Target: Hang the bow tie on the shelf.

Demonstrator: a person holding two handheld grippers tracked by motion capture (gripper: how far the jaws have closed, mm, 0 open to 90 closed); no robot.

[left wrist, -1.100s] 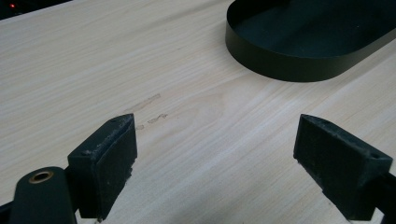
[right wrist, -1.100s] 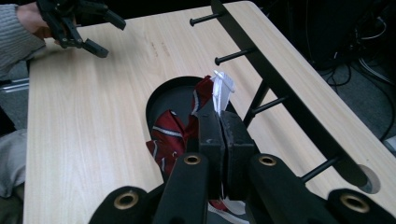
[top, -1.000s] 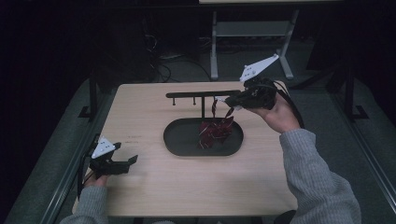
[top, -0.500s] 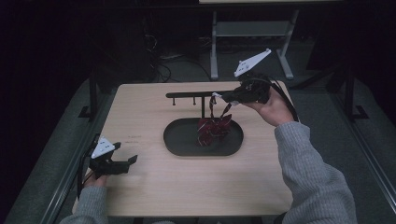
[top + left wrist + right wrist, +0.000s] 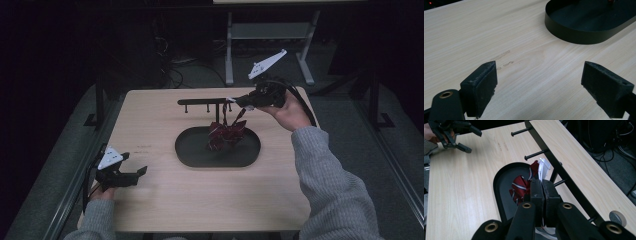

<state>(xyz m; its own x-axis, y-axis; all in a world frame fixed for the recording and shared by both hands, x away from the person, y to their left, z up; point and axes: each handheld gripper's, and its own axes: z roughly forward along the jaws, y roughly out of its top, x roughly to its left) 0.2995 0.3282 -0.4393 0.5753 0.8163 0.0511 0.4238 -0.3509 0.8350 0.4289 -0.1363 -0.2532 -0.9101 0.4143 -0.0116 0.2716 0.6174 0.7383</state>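
A dark red cloth with pale stripes (image 5: 227, 134) lies bunched in the black oval tray (image 5: 190, 155), and one end of it rises to my right gripper (image 5: 239, 103). That gripper is shut on the cloth's upper end beside the black peg rack (image 5: 202, 102). In the right gripper view the jaws are pressed together on the cloth (image 5: 520, 186), and a white tag (image 5: 544, 168) sticks out past the right gripper (image 5: 541, 192) close to a peg (image 5: 536, 154). My left gripper (image 5: 136, 173) rests open at the table's near left edge, and nothing lies between the jaws of the left gripper (image 5: 539, 85).
The light wooden table (image 5: 165, 200) has bare room in front of and left of the tray (image 5: 574, 36). The rack's bar (image 5: 564, 173) carries several short pegs pointing toward the near side. Dark floor, cables and a metal stand (image 5: 270, 30) lie beyond the far edge.
My right gripper has shifted slightly toward the rack bar, with the cloth's end still in it. The left gripper has stayed where it was.
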